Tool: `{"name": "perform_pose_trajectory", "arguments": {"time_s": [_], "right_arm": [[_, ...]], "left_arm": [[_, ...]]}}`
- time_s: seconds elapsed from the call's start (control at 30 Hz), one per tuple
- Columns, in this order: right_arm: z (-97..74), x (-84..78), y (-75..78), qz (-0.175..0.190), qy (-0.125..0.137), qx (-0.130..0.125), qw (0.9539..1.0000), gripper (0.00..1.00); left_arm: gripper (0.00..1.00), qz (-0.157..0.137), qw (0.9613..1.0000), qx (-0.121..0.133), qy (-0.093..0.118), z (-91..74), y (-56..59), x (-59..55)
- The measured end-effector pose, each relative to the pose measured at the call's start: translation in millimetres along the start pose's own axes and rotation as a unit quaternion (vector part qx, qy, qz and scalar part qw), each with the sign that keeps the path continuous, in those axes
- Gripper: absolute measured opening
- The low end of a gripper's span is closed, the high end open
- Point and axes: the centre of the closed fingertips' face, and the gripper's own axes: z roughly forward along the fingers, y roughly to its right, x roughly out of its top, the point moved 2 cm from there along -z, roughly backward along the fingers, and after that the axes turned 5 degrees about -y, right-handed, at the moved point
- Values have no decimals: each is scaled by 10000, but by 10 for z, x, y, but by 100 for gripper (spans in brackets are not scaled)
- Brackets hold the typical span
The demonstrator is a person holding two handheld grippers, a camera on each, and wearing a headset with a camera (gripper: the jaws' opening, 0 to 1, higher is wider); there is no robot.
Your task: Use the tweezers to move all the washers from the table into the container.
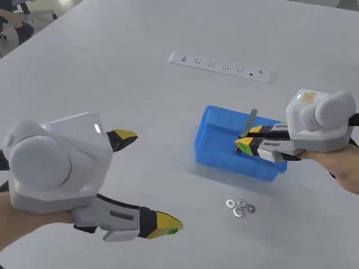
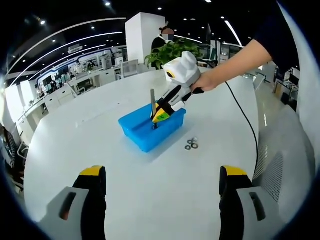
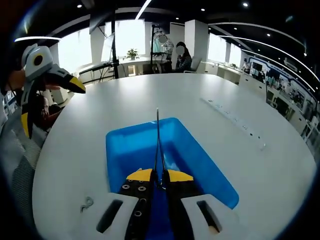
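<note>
My right gripper (image 1: 242,147) hovers over the blue container (image 1: 216,140), shut on the grey tweezers (image 1: 249,123). In the right gripper view the tweezers (image 3: 157,140) rise as a thin line from my shut gripper (image 3: 160,176) above the container (image 3: 200,165). Whether they hold a washer is too small to tell. Several washers (image 1: 240,206) lie in a cluster on the table just in front of the container, the same washers (image 2: 191,144) sitting beside the container (image 2: 142,135) in the left gripper view. My left gripper (image 1: 147,180) is open at the near left, nothing between its jaws (image 2: 162,175).
A white power strip (image 1: 221,66) lies beyond the container on the white table (image 1: 112,84). Office chairs stand off the table's far left corner. People sit or stand at the far side of the room (image 3: 182,57).
</note>
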Motion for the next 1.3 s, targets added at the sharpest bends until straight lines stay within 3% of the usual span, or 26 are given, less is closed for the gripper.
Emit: {"name": "perform_pose_trajectory", "arguments": {"time_s": [0.23,0.47,0.83,0.97,1.17,1.3], "right_arm": [[-19,21,30,58,17,-50,10000,11],[-41,41,1,-20,13,-14,10000,11],[-161,190,-30,-205,293,46,9993,11],[-198,201,-54,-196,400,130,9989,11],[-224,174,-79,-188,407,205,9988,11],[-225,186,-90,-214,441,259,9985,11]], "left_arm": [[99,31,9999,-122,-38,-26,67,-16],[99,-26,10000,-73,54,-39,26,35],[98,147,9992,-30,383,61,-124,381],[98,216,9986,-54,487,97,-166,497],[99,158,9978,-92,634,252,-319,633],[92,102,9947,-376,951,390,-366,892]]}}
